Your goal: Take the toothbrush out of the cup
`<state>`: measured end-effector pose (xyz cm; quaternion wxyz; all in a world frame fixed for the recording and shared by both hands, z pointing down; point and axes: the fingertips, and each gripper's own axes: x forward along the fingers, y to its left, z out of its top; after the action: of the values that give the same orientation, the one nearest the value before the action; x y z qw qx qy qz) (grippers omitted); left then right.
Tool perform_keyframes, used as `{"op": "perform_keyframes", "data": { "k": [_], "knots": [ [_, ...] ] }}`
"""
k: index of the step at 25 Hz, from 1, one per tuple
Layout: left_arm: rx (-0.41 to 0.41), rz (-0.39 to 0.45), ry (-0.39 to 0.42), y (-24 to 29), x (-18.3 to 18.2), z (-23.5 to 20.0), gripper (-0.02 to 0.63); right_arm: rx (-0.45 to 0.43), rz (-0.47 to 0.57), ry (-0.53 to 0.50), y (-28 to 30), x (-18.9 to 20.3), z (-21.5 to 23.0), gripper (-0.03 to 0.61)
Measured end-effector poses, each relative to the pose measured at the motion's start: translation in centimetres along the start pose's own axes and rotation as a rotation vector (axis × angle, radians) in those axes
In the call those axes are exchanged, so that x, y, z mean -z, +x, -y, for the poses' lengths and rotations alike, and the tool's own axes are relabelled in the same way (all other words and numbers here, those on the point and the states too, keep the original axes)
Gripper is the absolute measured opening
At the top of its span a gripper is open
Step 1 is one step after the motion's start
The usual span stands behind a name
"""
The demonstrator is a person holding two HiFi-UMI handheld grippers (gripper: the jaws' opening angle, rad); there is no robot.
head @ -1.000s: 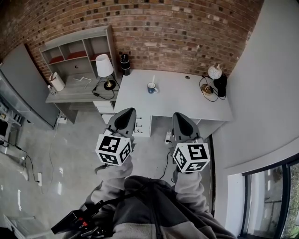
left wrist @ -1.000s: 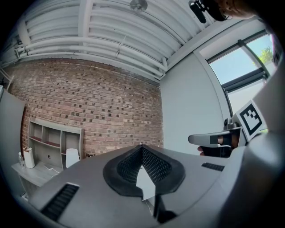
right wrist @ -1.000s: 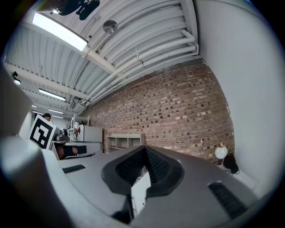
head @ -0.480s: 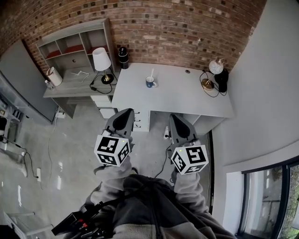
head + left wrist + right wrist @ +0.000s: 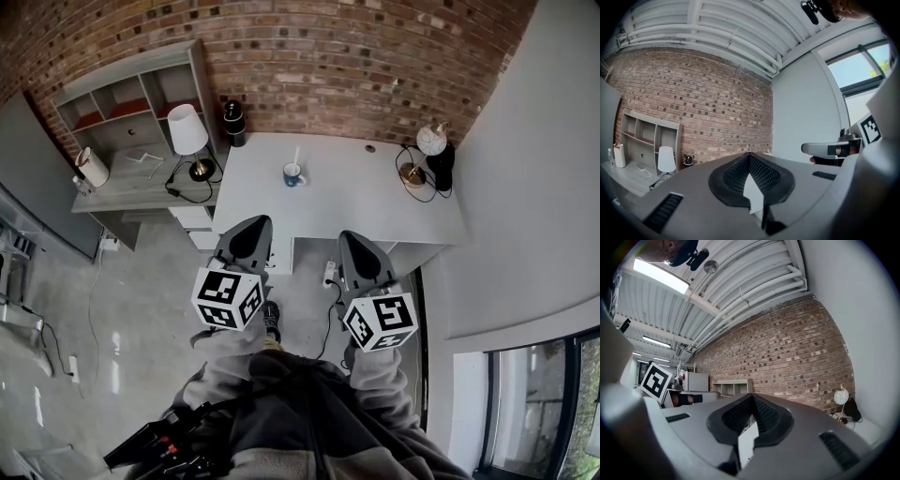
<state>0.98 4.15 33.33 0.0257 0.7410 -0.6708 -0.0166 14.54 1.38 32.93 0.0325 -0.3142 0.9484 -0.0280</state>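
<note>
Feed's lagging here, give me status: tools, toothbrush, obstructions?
Left tool, right tool shut, empty, short of the cup. Toothbrush standing in cup, untouched. Round lamp at desk's right corner, clear of cup.

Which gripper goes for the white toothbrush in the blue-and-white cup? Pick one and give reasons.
Left, narrowly. The blue-and-white cup holding the white toothbrush stands on the white desk, nearer the left gripper than the right gripper. Both are shut, empty and well short of the cup.
</note>
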Motion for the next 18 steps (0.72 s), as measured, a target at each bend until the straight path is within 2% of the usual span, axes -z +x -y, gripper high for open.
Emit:
{"op": "perform_keyframes", "data": {
  "k": [5,18],
  "knots": [
    [0.028,-0.004,-0.001,5.5,-0.1,-3.1,-0.009,0.031,-0.003,0.021,5.4,0.0,3.1,0.000],
    [0.030,-0.077,-0.060,17.7,1.1,-16.4,-0.009,0.040,-0.091,0.057,23.4,2.0,7.1,0.000]
  ]
}}
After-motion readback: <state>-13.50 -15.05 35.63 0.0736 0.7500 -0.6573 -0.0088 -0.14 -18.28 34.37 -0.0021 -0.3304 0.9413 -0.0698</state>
